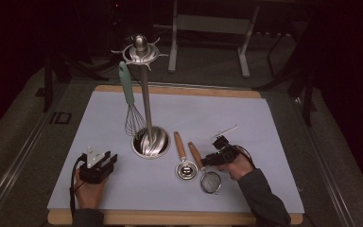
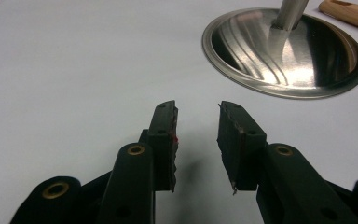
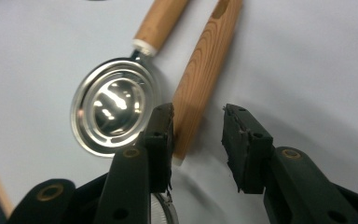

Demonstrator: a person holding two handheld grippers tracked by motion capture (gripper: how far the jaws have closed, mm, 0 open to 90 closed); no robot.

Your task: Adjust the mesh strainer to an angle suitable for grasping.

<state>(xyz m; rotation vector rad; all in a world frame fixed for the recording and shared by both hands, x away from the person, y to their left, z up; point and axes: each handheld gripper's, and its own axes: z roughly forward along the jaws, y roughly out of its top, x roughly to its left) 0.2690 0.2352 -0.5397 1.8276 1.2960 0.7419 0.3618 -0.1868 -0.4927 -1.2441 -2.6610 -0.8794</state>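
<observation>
Right hand-held gripper jaws apart beside unlabelled wooden strainer handle; left hand-held gripper likewise apart.

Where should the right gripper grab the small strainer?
Probably the strainer's wooden handle, mid-length, from above, jaws across its width. It lies flat on the mat, with the egg separator close along one side. The right gripper hangs open over the handle's lower end.

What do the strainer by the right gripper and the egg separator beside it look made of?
Strainer: looks like fine metal mesh in a metal rim, with a wooden handle showing clear grain, seemingly unvarnished. Egg separator: polished metal, probably stainless steel, judging by its mirror glints; its handle also looks wooden.
</observation>
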